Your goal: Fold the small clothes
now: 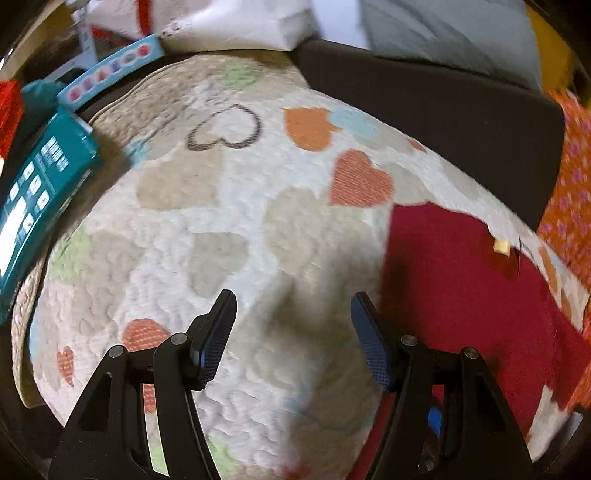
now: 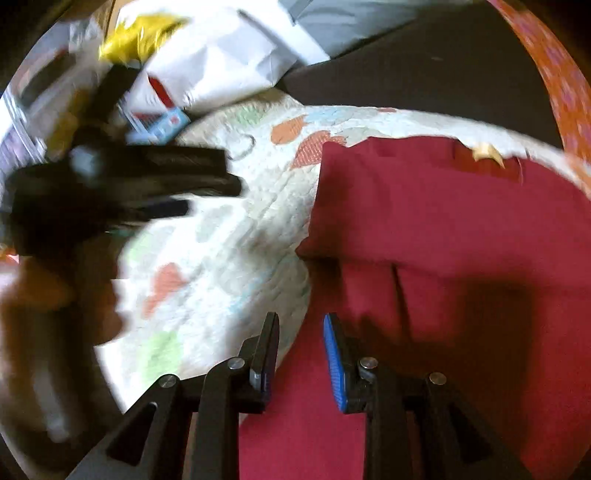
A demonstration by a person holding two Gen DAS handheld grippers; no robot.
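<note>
A dark red garment [image 1: 461,277] lies flat on a quilted cream blanket with hearts [image 1: 221,221], with a small pale tag [image 1: 501,246] near its far edge. My left gripper [image 1: 293,297] hovers open over the bare blanket just left of the garment, nothing between its fingers. In the right wrist view the red garment [image 2: 424,221] shows a fold line across its middle. My right gripper [image 2: 301,317] stands above the garment's near left edge, its jaws a narrow gap apart and nothing between them. The left gripper [image 2: 129,177] appears there as a blurred black shape at left.
A teal box [image 1: 40,184] sits at the blanket's left edge. Orange patterned cloth [image 1: 569,192] lies to the right. Beyond the blanket is a dark surface [image 1: 443,110] with white bags [image 1: 240,22] and grey fabric [image 1: 443,33]. A blurred hand [image 2: 55,306] is at left.
</note>
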